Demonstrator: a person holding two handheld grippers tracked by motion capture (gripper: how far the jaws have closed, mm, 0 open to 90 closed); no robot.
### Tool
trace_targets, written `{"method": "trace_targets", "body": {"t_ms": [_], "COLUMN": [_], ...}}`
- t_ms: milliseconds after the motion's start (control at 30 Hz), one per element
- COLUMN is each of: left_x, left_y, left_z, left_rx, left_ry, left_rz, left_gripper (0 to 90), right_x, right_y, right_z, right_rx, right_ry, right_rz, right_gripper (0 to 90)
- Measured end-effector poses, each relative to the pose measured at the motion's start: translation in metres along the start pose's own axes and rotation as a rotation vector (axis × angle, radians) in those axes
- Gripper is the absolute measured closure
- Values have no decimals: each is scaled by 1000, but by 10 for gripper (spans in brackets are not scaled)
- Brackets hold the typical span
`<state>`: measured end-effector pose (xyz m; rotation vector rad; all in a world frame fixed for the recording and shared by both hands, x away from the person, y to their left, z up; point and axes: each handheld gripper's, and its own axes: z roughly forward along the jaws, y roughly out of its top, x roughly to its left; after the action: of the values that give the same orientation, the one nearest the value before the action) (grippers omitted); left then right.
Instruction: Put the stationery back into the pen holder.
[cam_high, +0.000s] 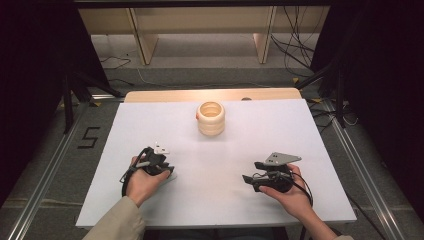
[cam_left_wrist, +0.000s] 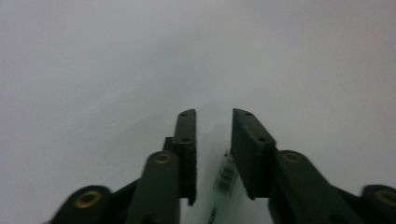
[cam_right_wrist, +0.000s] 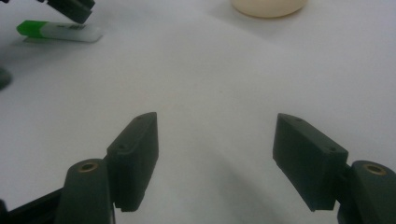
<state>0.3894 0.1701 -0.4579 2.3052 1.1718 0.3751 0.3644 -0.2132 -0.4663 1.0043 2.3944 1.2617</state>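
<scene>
A small white tube with a green cap (cam_right_wrist: 65, 31) lies flat on the white table (cam_high: 300, 150), at the far left in the right gripper view. My left gripper (cam_high: 167, 172) hangs just over it, and its jaw tip (cam_right_wrist: 70, 8) shows above the tube. Looking along the left gripper (cam_left_wrist: 214, 116), its jaws stand a little apart. The tube's barcoded white side (cam_left_wrist: 224, 179) shows low in the gap, with no pad pressing on it. My right gripper (cam_high: 249, 172) rests at the front right, its jaws (cam_right_wrist: 217, 126) wide apart over bare table with nothing between them.
A cream ribbed cup (cam_high: 210, 118) stands upright at the back middle of the table, and its base (cam_right_wrist: 268, 7) shows at the top of the right gripper view. Past the far edge a wooden strip (cam_high: 165, 95) shows, then floor with cables and stand legs.
</scene>
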Motion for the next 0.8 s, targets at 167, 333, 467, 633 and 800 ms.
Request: {"method": "trace_targets", "body": {"t_ms": [167,333,467,633,800], "left_x": [4,8,10,9,11], "left_y": [0,-1,-3,-3,-4], "left_z": [-6,-7,-4,-1,1], "left_rx": [59,168,257,310,341], "left_ry": [-50,-104,-122,-135,-126], "left_rz": [109,168,220,251,255], "left_gripper": [474,400,425,470,521], "right_x": [0,1,0,1,1], "right_y": [0,0,0,0,0], "right_z": [-1,-1,-1,0,-1], "right_rx": [2,2,2,1,1], "right_ry": [-2,0,0,0,0], "right_rz": [-4,-6,-5,-7,-6], "right_gripper": [315,313,312,311,310]}}
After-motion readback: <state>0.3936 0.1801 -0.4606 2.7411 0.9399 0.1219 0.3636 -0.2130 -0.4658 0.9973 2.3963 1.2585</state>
